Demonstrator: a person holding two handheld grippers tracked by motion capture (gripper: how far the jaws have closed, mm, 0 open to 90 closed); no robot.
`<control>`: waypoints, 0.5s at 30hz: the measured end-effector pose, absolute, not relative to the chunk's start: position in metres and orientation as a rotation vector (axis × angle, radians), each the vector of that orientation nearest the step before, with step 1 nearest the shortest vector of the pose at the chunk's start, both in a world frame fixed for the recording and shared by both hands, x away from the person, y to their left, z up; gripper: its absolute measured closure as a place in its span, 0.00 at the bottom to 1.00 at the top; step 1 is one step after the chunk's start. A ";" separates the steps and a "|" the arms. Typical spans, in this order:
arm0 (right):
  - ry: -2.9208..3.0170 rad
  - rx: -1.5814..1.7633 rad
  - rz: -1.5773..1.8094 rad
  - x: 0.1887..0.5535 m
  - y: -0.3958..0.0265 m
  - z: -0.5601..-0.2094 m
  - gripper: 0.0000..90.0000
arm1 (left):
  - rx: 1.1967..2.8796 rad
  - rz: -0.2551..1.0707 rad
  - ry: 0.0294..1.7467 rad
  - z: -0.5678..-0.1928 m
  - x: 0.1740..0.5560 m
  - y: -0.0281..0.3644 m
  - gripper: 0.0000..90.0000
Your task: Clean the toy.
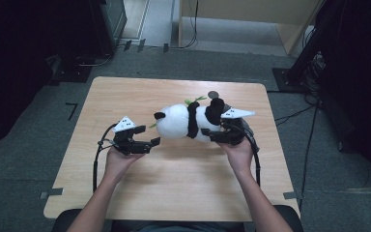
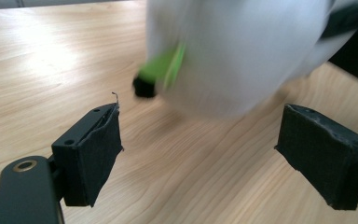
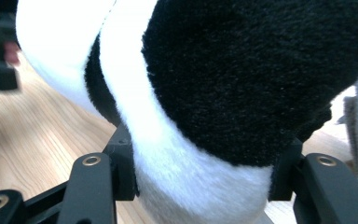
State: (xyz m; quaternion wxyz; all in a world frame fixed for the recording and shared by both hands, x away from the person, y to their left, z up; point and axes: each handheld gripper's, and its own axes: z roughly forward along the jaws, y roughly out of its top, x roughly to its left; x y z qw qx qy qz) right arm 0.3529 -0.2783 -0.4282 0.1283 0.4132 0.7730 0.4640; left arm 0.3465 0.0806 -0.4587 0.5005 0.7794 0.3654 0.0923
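Plush black-and-white panda toy (image 1: 188, 121) lies mid-counter, long axis crosswise, head toward the left tongs (image 1: 152, 143), which gape released just beside it. Right tongs (image 1: 211, 134) clench its rear; bare light wooden counter (image 1: 174, 183) spreads nearer, less beyond.

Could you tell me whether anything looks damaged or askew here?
The pad lining on one finger of the left gripper is frayed and peeling at its top edge. The panda plush lies on its side, clamped by the right gripper.

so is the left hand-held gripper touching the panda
Apart: the left gripper view shows the left hand-held gripper open over bare table, the plush panda beyond its pads.
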 end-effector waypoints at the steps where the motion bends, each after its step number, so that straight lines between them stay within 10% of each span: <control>1: 2.242 1.196 1.358 0.352 -0.280 -0.426 0.49 | 1.886 0.219 0.876 -0.460 0.346 0.079 0.15; 11: 2.332 1.210 1.408 0.340 -0.260 -0.419 0.46 | 1.864 0.240 0.831 -0.464 0.342 0.063 0.17; 15: 2.346 1.238 1.382 0.339 -0.253 -0.423 0.41 | 1.850 0.229 0.831 -0.464 0.342 0.067 0.46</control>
